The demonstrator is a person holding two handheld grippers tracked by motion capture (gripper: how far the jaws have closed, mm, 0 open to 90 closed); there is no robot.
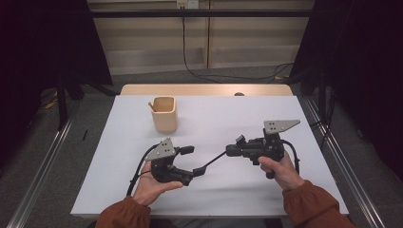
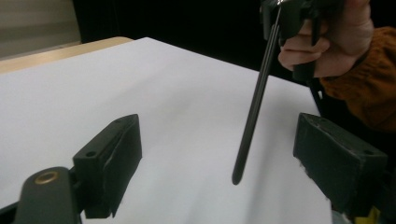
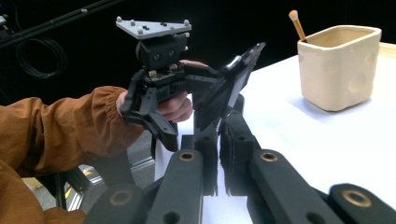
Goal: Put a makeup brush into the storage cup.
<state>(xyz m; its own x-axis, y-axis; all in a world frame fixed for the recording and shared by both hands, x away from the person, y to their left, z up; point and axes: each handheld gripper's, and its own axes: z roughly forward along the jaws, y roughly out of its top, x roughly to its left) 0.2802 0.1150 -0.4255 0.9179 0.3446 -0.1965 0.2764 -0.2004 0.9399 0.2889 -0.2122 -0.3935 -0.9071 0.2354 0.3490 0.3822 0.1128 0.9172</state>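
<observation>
Presently the right gripper [image 1: 231,150], right of centre in the high view, has its jaws pressed together on one end of a thin black stick [image 1: 215,159], holding it slanted above the white counter [image 1: 266,190]. The stick's free end hangs between the spread jaws of the left gripper [image 1: 190,161], untouched by either pad. Judged a handover, the stick now carried by the right side alone. A beige cup [image 1: 165,114] with a wooden stick [image 3: 296,24] stands well apart, upper centre.

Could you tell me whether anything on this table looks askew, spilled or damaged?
Nothing stands out. The cream holder stands upright with a stick leaning inside, and the right gripper holds a thin black rod between the left gripper's open jaws.
</observation>
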